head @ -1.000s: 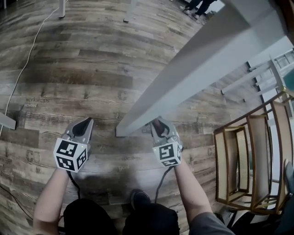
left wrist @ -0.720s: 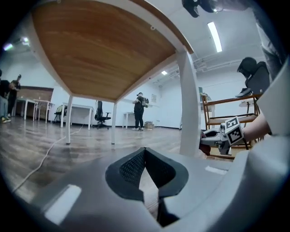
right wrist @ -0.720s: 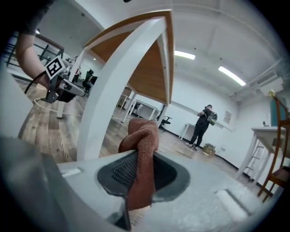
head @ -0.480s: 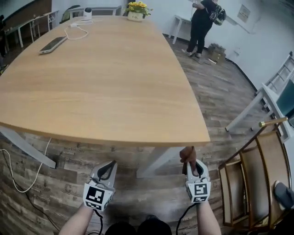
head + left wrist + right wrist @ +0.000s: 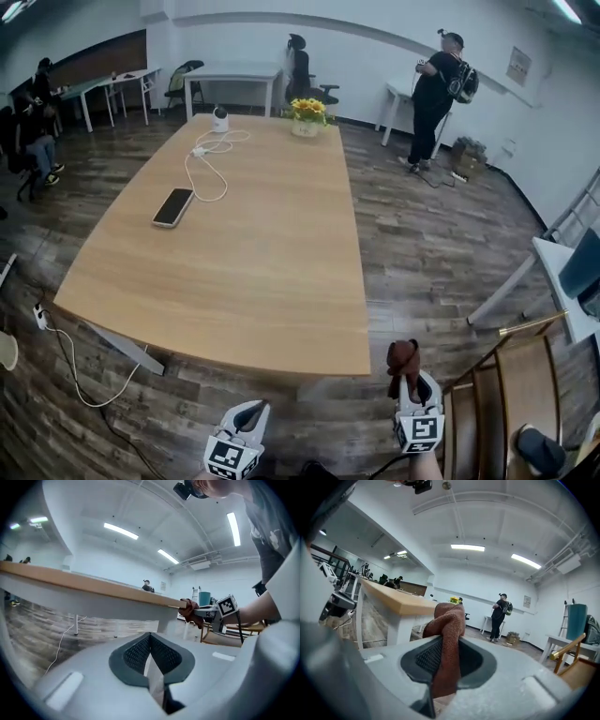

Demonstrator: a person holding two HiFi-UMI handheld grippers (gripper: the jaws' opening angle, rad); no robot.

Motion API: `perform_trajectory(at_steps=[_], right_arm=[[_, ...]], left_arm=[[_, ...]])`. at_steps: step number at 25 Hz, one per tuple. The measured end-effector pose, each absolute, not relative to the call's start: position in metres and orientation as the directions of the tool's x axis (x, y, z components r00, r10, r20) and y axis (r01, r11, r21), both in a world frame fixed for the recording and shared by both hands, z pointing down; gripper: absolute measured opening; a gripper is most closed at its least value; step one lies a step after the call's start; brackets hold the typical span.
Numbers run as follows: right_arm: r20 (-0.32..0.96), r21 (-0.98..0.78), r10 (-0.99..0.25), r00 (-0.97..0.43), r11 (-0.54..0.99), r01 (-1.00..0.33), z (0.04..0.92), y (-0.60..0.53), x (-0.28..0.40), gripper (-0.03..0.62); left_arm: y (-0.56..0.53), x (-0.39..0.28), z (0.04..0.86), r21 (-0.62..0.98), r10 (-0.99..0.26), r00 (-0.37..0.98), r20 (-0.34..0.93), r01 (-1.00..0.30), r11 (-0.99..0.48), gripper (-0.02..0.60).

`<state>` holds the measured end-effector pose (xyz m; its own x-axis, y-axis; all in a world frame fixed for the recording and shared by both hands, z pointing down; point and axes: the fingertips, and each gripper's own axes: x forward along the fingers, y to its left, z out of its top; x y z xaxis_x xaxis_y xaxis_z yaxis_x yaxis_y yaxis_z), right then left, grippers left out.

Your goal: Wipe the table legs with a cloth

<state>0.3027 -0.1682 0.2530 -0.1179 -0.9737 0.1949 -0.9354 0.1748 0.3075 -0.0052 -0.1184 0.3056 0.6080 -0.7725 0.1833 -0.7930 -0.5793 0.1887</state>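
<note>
At the bottom edge of the head view, your left tongs (image 5: pixel 249 414) are pressed together on nothing. Your right tongs (image 5: pixel 411 377) pinch the brown cloth (image 5: pixel 403 356), which stands up just below the worktop's (image 5: pixel 262 262) near right corner. A grey table leg (image 5: pixel 124 347) slants under its left edge. Farther up lie a phone (image 5: pixel 172 206) and a white cable (image 5: pixel 208 161), then yellow flowers (image 5: pixel 307 110).
</note>
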Motion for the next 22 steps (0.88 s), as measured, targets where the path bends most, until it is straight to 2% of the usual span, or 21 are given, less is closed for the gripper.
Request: perform_trajectory(at_steps=[4,10,17,22], right_arm=[[0.180,0.268,-0.978,-0.105,0.152,-0.951,0.175,-0.157,0.294,0.064],[0.168,0.185,-0.974,-0.152,0.183,-0.966,0.081,-0.138,0.240,0.064],[0.127,0.110,-0.964,-0.234,0.248,-0.962,0.030,-0.096,0.159,0.064],[0.060,0.083,-0.964,-0.261,0.265,-0.961,0.008,-0.055,0.126,0.064]], left_arm=[[-0.096,-0.010,0.256,0.222,-0.782,0.585,0.218,-0.809,-0.544,0.019],[-0.084,-0.033,0.161,0.212,-0.797,0.583,0.159,-0.809,-0.549,0.019],[-0.071,-0.061,0.051,0.197,-0.812,0.577,0.086,-0.809,-0.554,0.020],[-0.032,-0.080,0.036,0.226,-0.807,0.584,0.086,-0.800,-0.555,0.020]])
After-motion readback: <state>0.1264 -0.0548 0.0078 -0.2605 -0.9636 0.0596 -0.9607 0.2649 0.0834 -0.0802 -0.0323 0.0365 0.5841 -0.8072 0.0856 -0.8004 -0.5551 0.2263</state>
